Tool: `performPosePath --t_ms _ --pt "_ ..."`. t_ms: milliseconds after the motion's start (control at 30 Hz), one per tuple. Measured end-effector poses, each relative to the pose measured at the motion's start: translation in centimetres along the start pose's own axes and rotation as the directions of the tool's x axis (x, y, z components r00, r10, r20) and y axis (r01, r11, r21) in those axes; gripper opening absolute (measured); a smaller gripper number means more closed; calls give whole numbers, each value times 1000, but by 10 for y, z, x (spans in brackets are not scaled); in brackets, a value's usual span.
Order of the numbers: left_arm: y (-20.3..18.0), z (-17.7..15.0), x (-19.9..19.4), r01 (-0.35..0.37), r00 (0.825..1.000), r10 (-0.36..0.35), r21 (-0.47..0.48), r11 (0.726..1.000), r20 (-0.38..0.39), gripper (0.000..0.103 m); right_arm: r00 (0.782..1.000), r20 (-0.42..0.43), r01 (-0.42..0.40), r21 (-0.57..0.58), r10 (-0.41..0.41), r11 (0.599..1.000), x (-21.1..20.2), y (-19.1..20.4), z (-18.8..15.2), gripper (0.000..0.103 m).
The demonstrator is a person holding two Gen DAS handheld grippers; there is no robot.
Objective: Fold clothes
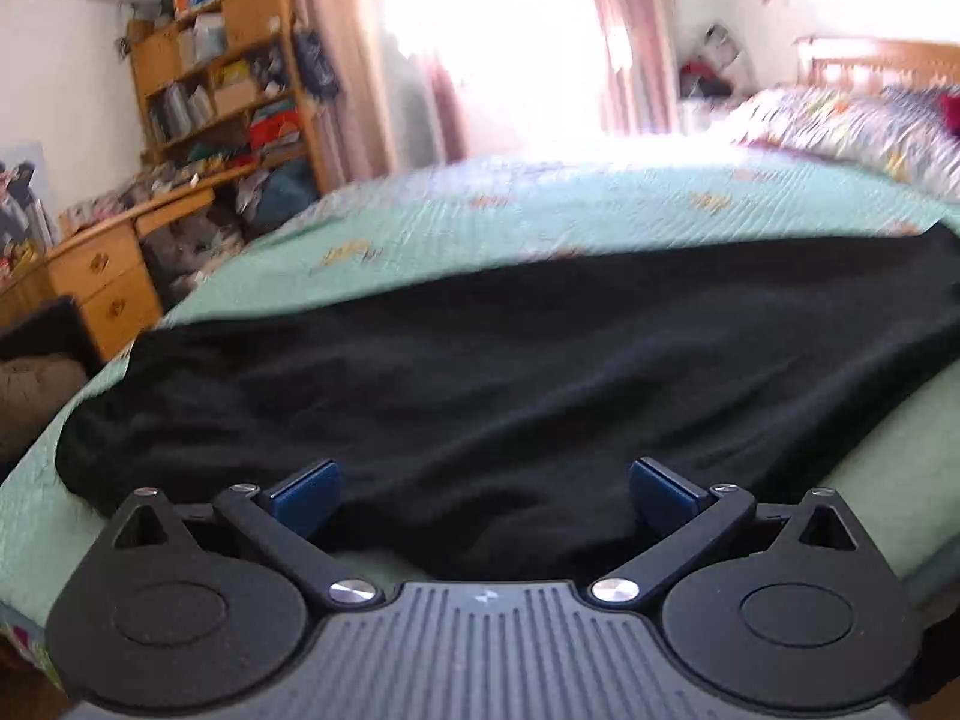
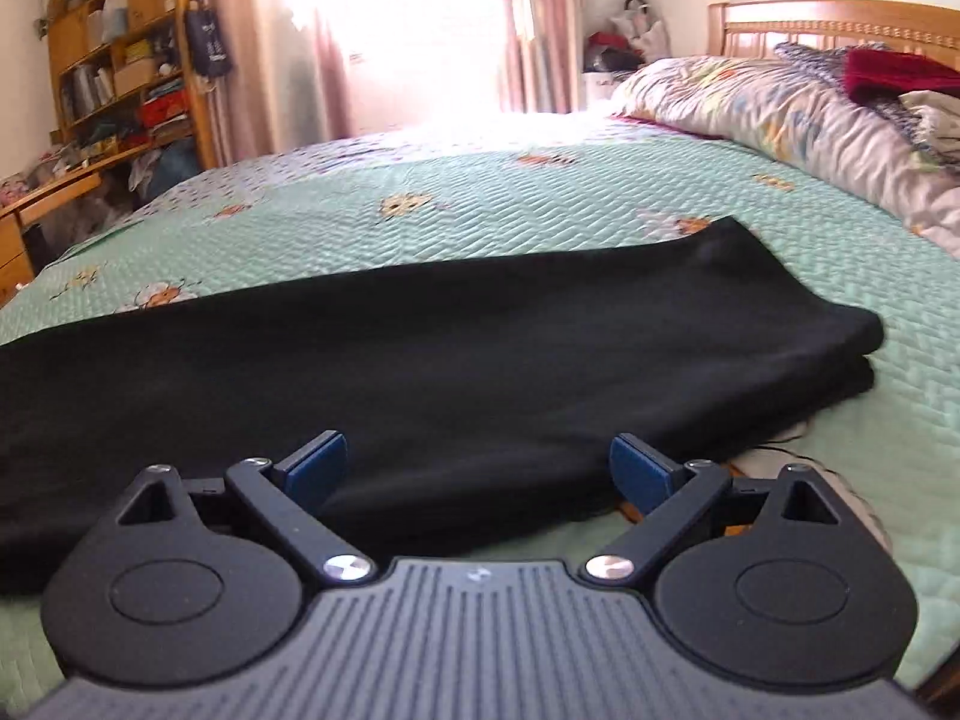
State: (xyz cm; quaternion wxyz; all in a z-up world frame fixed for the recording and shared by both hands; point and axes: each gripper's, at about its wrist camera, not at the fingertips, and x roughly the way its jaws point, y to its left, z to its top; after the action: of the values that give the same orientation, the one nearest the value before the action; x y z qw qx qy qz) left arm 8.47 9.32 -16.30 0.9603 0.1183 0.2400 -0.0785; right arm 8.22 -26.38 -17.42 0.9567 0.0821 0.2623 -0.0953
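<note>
A black garment [image 1: 510, 372] lies folded lengthwise across the green quilted bedspread [image 1: 480, 216]. My left gripper [image 1: 485, 495] is open, blue pads wide apart, just over the garment's near edge toward its left end. In the right wrist view the same black garment [image 2: 420, 360] stretches from the left edge to a doubled-over right end. My right gripper [image 2: 478, 468] is open too, hovering at the near edge close to that right end. Nothing is held between either pair of fingers.
A rumpled floral duvet [image 2: 780, 114] with a dark red cloth [image 2: 894, 75] is piled by the wooden headboard [image 2: 840, 24] at the right. A cluttered wooden desk and shelves [image 1: 198, 96] stand left of the bed. A bright window with pink curtains [image 2: 420, 18] is behind.
</note>
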Motion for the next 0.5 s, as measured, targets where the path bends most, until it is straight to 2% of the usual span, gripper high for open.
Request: performPosePath --t_ms 133,200,300,333,400,500 --pt "-22 15 4 50 999 -50 65 997 6 102 1000 6 -23 -90 24 996 15 30 13 95" --pt "-31 18 11 66 998 -65 71 995 -17 102 998 -40 -42 -110 38 993 31 42 18 95" --pt "-38 14 28 82 992 -77 50 995 -98 102 991 -125 -54 -122 39 991 53 52 19 95" --pt "-39 10 33 84 988 -78 37 996 -134 102 988 -149 -46 -118 28 992 56 54 18 95" --pt "-38 2 37 87 978 -85 -1 996 -193 102 992 -126 -40 -123 24 992 48 55 11 95" --pt "-35 -7 32 80 980 -81 -15 997 -182 102 992 -123 -40 -140 23 989 33 53 5 95"
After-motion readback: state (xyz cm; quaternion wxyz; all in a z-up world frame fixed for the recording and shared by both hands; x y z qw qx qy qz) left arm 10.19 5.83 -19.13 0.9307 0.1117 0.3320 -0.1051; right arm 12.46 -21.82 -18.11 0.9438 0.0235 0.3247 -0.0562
